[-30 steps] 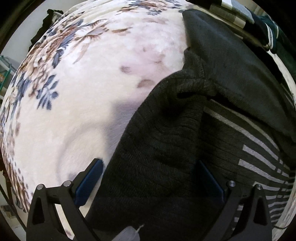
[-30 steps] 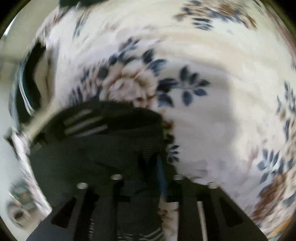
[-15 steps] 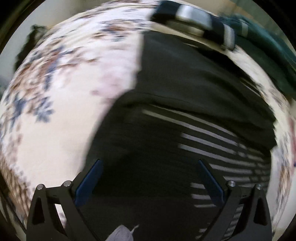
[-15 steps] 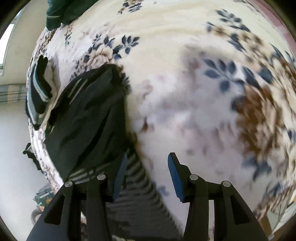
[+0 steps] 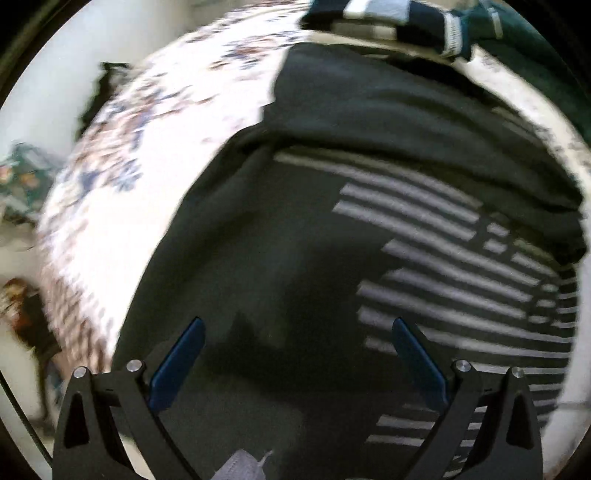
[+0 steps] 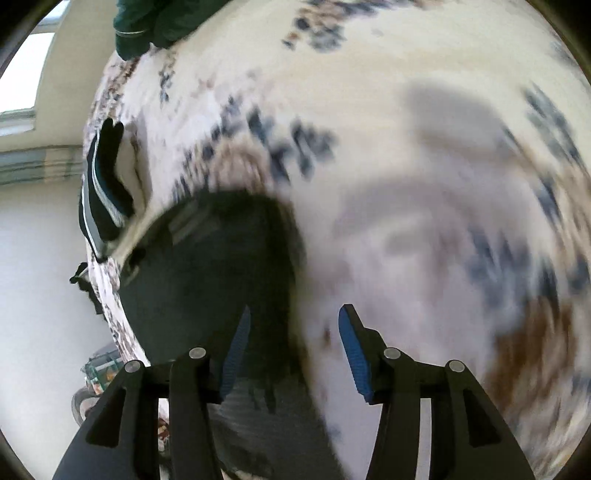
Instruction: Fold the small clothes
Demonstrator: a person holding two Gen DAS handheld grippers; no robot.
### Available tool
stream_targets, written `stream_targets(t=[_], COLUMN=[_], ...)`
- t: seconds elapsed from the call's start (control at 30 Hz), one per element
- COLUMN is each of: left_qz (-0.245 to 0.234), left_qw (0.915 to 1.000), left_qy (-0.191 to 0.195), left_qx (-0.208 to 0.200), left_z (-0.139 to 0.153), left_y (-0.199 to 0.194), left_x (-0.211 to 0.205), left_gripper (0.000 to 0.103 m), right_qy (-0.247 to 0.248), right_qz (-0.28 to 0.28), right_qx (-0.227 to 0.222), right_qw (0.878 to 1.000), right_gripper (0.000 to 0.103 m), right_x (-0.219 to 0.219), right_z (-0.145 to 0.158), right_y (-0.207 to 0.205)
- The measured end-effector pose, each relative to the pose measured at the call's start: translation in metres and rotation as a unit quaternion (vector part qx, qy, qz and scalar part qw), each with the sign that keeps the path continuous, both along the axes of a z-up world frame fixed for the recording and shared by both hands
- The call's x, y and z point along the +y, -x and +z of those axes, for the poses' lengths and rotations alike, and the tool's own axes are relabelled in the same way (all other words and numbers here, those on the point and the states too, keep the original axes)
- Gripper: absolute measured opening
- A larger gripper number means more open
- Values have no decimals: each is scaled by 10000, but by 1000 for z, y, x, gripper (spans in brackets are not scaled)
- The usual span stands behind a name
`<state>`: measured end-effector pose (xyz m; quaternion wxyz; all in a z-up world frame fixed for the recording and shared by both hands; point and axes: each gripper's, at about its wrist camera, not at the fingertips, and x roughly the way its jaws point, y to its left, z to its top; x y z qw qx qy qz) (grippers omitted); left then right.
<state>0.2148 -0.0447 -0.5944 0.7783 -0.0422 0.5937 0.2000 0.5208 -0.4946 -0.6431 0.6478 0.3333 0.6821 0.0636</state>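
Two tongs: both in view, one per wrist camera, both pointing down at a bed.
Left tongs point(image 5: 295, 354): jaws stand wide, blue pads far apart, nothing pinched between them; they hang above the dark garment without touching it.
Right tongs point(image 6: 291, 350): jaws partly spread and just been opening; no cloth gripped. The left pad sits over the garment's edge, the right pad over bare blanket.
Dark garment point(image 5: 295, 236): a black knit piece with pale grey stripes point(image 5: 436, 236) on its right part, lying spread on the bed. Its far portion is plain black and folded over as a thick band across the top. In the right wrist view it shows as a dark rounded mass point(image 6: 207, 280) at lower left.
Blanket point(image 5: 147, 155): cream plush with blue and brown flowers, covering the bed; in the right wrist view it fills most of the frame point(image 6: 424, 184), blurred.
Other clothes: a navy and white striped piece point(image 5: 384, 18) lies at the far edge beyond the black garment, also seen at the blanket's left edge point(image 6: 99, 184); a dark green piece point(image 6: 155, 22) lies further off, apart from the rest.
Sharpness: both views are smeared, so fine weave and folds cannot be told.
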Motion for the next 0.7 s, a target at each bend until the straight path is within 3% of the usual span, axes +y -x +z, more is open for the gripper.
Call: stream_targets(t=[0.17, 0.3, 0.33, 0.37, 0.43, 0.57, 0.7], left_qz=[1058, 1412, 1400, 1352, 1268, 1257, 1093], left_qw=[9938, 9895, 9896, 9901, 9909, 9916, 9935], left_qy=[-323, -279, -307, -346, -374, -222, -135], left_qx=[132, 126, 133, 154, 234, 210, 294], left_z=[-6, -1, 0, 1, 2, 7, 7], left_y=[26, 36, 35, 35, 36, 44, 50], left_x=[-16, -26, -29, -35, -42, -53, -70], left_gripper=[103, 103, 103, 103, 103, 103, 103], right_qy=[-514, -994, -884, -711, -383, 366, 1086], right_qz=[479, 914, 1022, 1099, 1050, 1101, 1453], right_qx=[104, 462, 459, 450, 277, -490, -283], right_qw=[9975, 9898, 9898, 9904, 9934, 9920, 9830], right_gripper=[52, 49, 37, 6, 5, 4, 4], right_x=[16, 43, 49, 53, 52, 38, 60], right_z=[-52, -89, -92, -92, -82, -38, -56], right_y=[-68, -84, -85, -85, -85, -106, -129])
